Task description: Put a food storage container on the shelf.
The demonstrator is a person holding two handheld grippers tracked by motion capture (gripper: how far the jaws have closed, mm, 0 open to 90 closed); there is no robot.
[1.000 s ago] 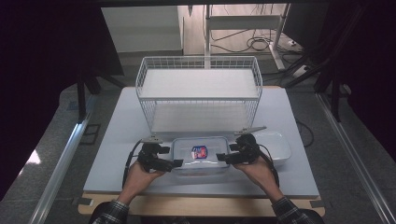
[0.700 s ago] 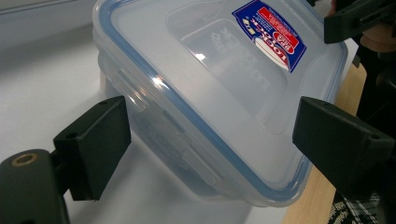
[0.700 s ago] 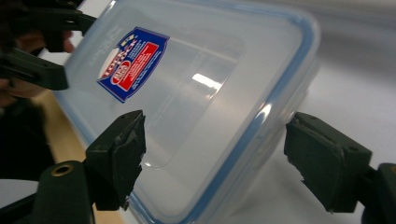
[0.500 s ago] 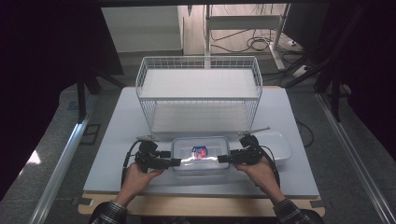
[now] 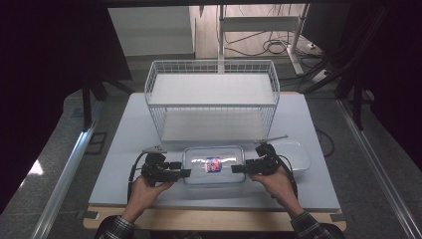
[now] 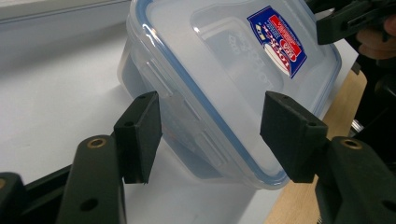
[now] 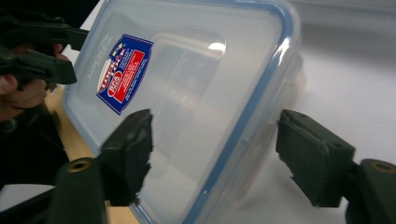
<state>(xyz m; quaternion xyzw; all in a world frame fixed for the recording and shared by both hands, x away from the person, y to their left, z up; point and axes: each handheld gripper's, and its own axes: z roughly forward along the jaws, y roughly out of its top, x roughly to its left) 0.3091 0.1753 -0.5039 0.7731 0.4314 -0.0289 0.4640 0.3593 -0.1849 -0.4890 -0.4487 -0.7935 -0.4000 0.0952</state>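
A clear plastic box with a blue-rimmed lid and a red-and-blue sticker (image 5: 199,162) (image 6: 219,60) (image 7: 196,70) lies near the table's front edge. My left gripper (image 5: 185,173) (image 6: 212,140) is at its left end. Its jaws have just been closing and straddle the end latch, one pad by the lid's rim, the other low by the wall, neither plainly pressing. My right gripper (image 5: 237,169) (image 7: 219,154) is at the right end. Its jaws have just been opening a little, with the lid's edge between them and gaps on both sides.
A white wire basket shelf (image 5: 211,94) stands behind the box, across the middle of the pale table (image 5: 129,129). A white oblong tray (image 5: 298,154) lies just right of my right hand. The wooden front edge (image 5: 209,219) runs close below both hands.
Both hands have stayed at the box's two ends. The right gripper has settled slightly lower toward the front, and both grippers now point level at the box.
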